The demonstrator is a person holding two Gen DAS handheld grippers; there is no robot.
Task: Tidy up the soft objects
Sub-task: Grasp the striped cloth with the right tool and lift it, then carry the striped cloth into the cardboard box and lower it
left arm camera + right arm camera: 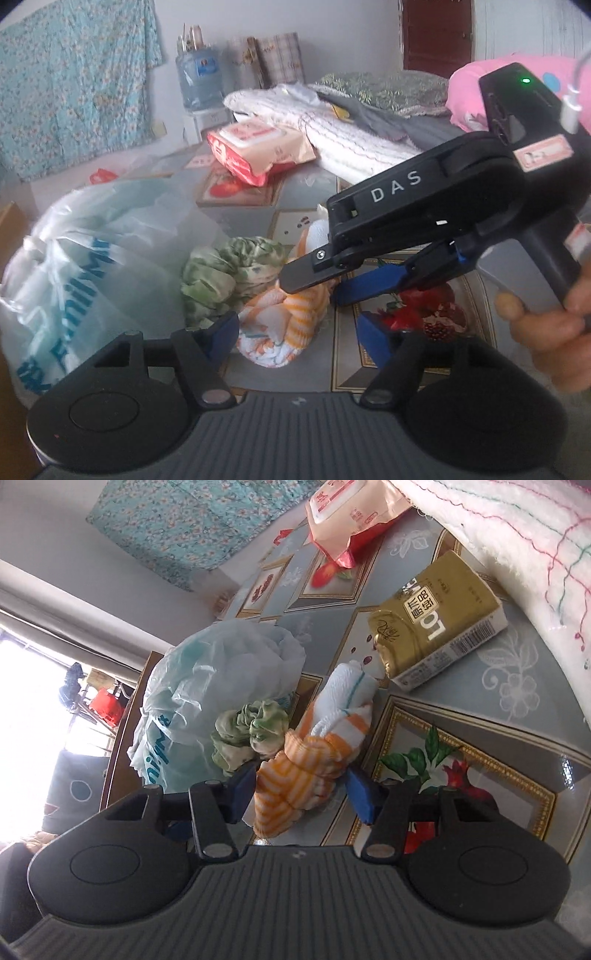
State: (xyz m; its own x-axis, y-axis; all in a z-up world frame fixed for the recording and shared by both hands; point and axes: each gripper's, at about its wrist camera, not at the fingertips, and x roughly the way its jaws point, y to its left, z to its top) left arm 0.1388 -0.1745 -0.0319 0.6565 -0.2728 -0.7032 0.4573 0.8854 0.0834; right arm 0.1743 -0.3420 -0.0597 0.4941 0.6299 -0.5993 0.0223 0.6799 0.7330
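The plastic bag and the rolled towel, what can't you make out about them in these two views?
- Plastic bag contents: both views, the cloudy film hides them.
- Bag's blue lettering: left wrist view, blurred and crumpled; right wrist view, only a few letters show.
- Orange striped towel, near end: right wrist view, hidden by the gripper body.
- Whether the right gripper pads touch the towel: right wrist view, too close to tell.
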